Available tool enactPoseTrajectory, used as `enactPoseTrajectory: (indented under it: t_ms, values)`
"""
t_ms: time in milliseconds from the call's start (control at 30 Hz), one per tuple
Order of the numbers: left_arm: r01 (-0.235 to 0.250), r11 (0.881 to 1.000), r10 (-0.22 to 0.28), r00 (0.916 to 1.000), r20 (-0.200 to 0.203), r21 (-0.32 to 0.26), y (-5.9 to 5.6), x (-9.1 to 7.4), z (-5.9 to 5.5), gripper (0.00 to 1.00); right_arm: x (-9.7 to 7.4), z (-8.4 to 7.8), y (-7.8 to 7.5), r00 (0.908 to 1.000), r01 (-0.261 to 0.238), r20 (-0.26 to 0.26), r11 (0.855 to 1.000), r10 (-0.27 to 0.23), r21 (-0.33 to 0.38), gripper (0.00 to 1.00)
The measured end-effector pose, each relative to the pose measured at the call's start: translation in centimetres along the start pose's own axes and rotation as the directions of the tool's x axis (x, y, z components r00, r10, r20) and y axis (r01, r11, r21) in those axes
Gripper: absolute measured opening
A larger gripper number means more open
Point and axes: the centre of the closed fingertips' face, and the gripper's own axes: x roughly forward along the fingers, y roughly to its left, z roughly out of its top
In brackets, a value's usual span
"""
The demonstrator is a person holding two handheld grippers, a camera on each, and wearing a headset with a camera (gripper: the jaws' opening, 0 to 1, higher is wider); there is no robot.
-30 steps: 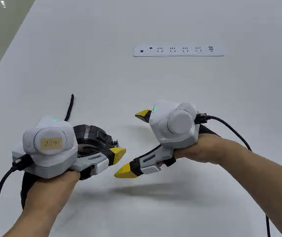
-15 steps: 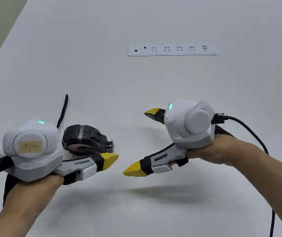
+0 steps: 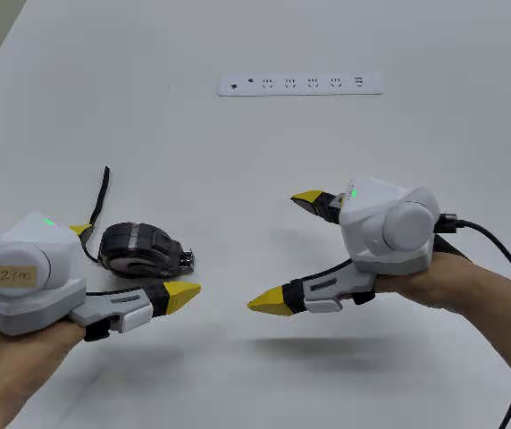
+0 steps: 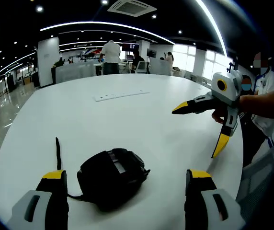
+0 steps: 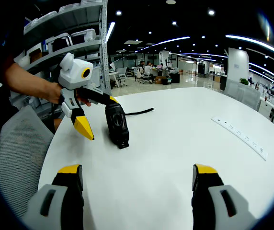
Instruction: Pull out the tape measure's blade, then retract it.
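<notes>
A black tape measure lies on the white table with its strap trailing away; no blade is out. My left gripper is open, its yellow-tipped jaws on either side of the case without touching it. In the left gripper view the tape measure rests between and just ahead of the jaws. My right gripper hangs open to the right, apart from the case, nothing between its jaws. The right gripper view has the tape measure at left, beside the left gripper.
A white power strip lies flat at the far side of the table. A black cable runs from the right gripper toward the table's near edge. People and shelving stand in the room beyond the table.
My left gripper has drawn back to the left and opened off the tape measure, which now sits free on the table. The right gripper has shifted right.
</notes>
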Motion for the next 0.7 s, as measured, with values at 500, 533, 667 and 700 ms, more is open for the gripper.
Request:
enactPoseTrajectory:
  t_ms: [500,533,667,700]
  values:
    - [0.051,0.998,-0.051,0.9987,-0.005,0.041,-0.7,-1.0,-0.1,1.00,-4.9,-1.2,-0.4,0.9924,0.120,0.017,0.991,-0.122,0.066,0.99]
    - [0.052,0.998,-0.052,0.9986,-0.006,0.042,-0.7,-1.0,-0.1,1.00,-5.1,-1.2,-0.3,0.9919,0.125,0.017,0.990,-0.126,0.070,0.99]
    - [0.074,0.997,-0.074,0.9973,0.003,0.037,-1.2,-1.3,0.0,1.00,-5.9,-1.4,-0.2,0.9876,0.153,0.023,0.984,-0.155,0.092,0.99]
    - [0.079,0.996,-0.080,0.9968,0.005,0.038,-1.3,-1.4,0.0,1.00,-6.2,-1.6,-0.2,0.9861,0.162,0.021,0.982,-0.165,0.100,0.99]
